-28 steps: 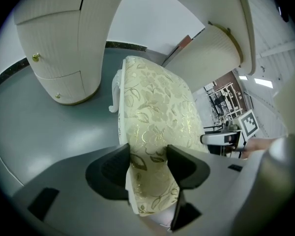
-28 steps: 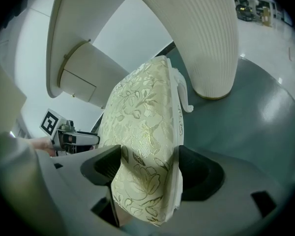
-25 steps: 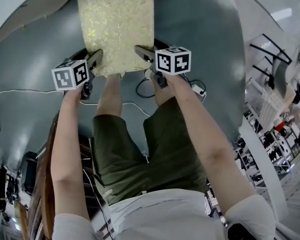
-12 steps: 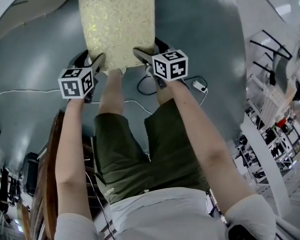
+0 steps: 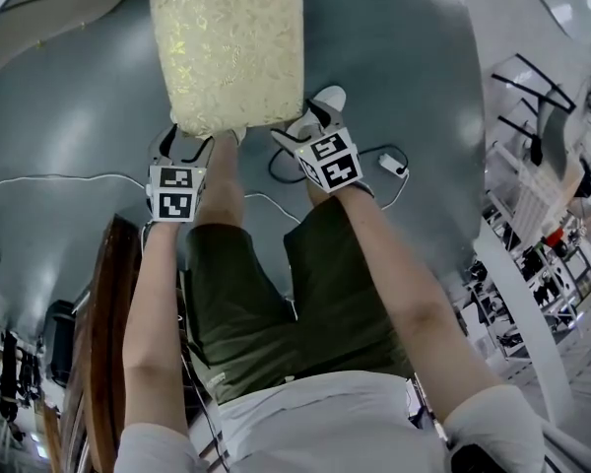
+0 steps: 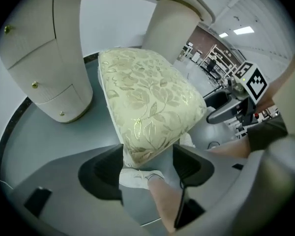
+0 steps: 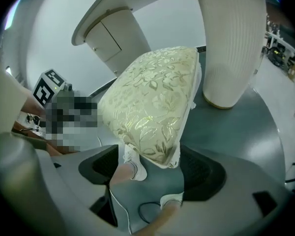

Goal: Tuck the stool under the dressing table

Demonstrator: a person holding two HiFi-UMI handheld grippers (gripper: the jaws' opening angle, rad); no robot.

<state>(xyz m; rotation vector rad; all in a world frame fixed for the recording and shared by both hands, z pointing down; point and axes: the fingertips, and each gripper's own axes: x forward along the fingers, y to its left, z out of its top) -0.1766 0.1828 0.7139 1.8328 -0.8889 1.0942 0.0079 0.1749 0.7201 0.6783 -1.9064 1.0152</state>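
The cream stool [image 5: 227, 47] stands on the grey floor [image 5: 79, 116] between the white pedestals [image 6: 49, 53] of the dressing table [image 7: 103, 16], its near corners untouched between the jaws of the left gripper [image 5: 184, 144], just widened, and the right gripper [image 5: 297, 126], slightly narrowed yet wide, with the person's shoes [image 6: 137, 177] beneath and a plug [image 5: 391, 168] nearby.

Our head view looks steeply down past our lap [image 5: 276, 294] to the grey floor [image 5: 69, 146], the stool [image 5: 227, 47] at its top edge. Each gripper view sits low and close behind its own jaws, facing a near corner of the stool, one from each side. All three share the stool's patterned top.
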